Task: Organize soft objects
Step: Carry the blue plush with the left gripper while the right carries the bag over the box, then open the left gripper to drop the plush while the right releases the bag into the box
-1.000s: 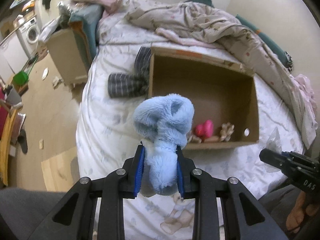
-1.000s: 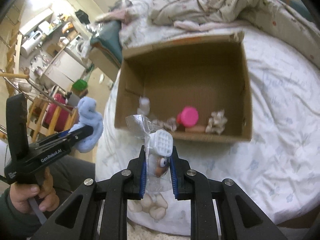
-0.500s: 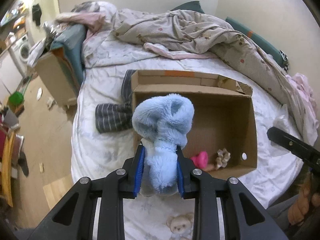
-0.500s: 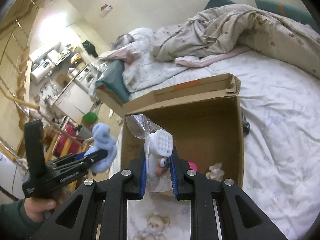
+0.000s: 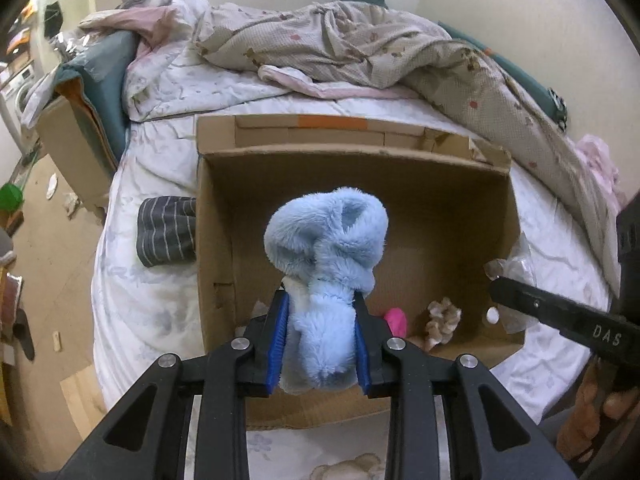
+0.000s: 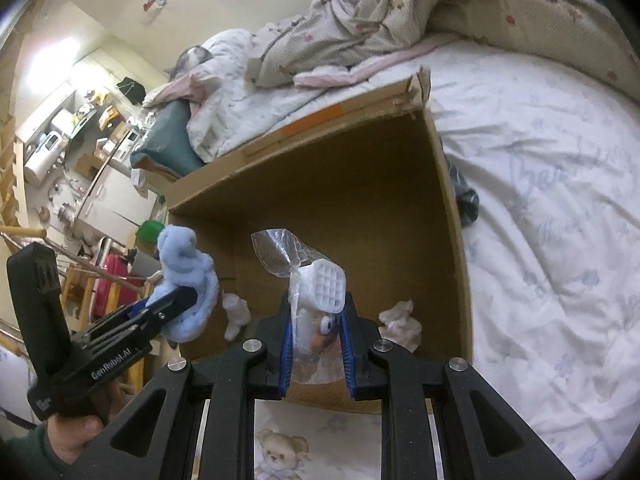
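**Over the cardboard box, both grippers loaded**

On the bed (image 5: 132,304) sits an open cardboard box (image 5: 400,184). Left gripper (image 5: 322,344) is pinching a fluffy light-blue plush (image 5: 328,240) right above the box opening. Right gripper (image 6: 316,344) is clamped on a small toy in a clear plastic bag (image 6: 316,300), also over the box. Down inside: a pink toy (image 5: 396,320) and a beige plush (image 5: 442,318). Striped fabric (image 5: 166,230) lies just beside the box.
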### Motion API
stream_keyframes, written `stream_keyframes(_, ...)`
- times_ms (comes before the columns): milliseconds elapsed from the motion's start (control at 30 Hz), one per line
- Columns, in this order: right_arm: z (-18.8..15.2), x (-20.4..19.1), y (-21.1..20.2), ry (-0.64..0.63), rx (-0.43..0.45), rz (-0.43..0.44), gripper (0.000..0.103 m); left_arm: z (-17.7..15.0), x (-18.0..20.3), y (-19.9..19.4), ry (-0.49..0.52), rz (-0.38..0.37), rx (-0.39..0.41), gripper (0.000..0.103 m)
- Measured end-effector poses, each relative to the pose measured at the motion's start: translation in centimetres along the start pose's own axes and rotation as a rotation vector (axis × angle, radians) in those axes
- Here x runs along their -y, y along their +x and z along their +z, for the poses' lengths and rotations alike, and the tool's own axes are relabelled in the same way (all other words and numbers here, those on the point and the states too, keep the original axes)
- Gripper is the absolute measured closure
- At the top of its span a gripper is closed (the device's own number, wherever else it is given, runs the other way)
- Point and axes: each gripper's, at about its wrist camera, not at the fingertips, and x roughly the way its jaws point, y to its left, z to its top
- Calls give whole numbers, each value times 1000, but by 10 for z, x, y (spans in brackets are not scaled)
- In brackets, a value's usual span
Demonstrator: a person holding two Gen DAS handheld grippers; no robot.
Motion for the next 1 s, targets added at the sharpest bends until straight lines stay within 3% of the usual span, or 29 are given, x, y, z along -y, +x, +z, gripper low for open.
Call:
stream_keyframes(133,0,-4,14,-9,-46,-11,81,-2,0,6,25,2,-17,76)
stream_keyframes(333,-6,-14,33,-44,-110,-53,81,-5,-9,14,-21,-5,-59,76)
stream_keyframes(1000,-7,-14,46,-47,-129,-98,80,-7,-11,9,-25,10,-23,69)
